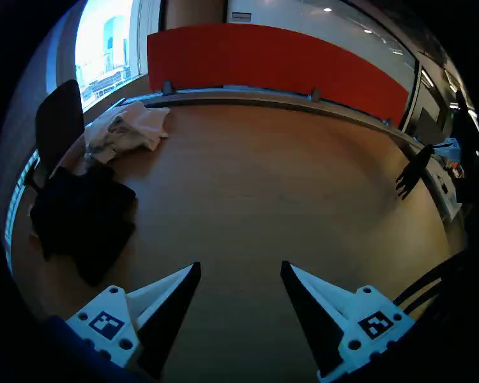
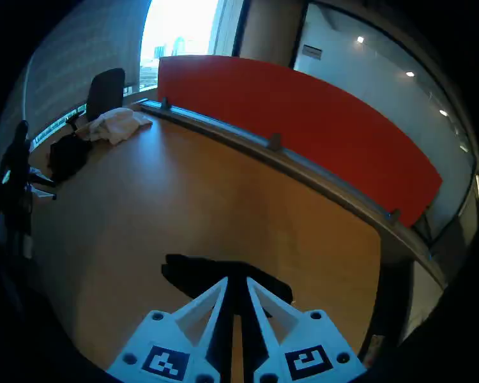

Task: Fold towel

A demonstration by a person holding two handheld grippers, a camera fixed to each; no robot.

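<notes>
My right gripper point(image 2: 237, 285) is low over the wooden table point(image 2: 175, 204), its fingers drawn close together on a flat dark towel point(image 2: 195, 271) that spreads out to both sides of the tips. In the left gripper view, my left gripper point(image 1: 241, 268) stands open above bare wood point(image 1: 258, 191), nothing between its fingers. A heap of dark cloth point(image 1: 80, 217) lies to its left. Behind that heap sits a crumpled white towel point(image 1: 128, 126). The same white towel point(image 2: 115, 124) and dark heap point(image 2: 67, 156) appear far off at the table's left end in the right gripper view.
A red partition point(image 1: 271, 60) point(image 2: 303, 115) on a metal rail runs along the table's far edge. A black chair point(image 1: 57, 121) point(image 2: 105, 89) stands by the window past the towels. A dark pronged shape point(image 1: 412, 171) sticks up at the table's right edge.
</notes>
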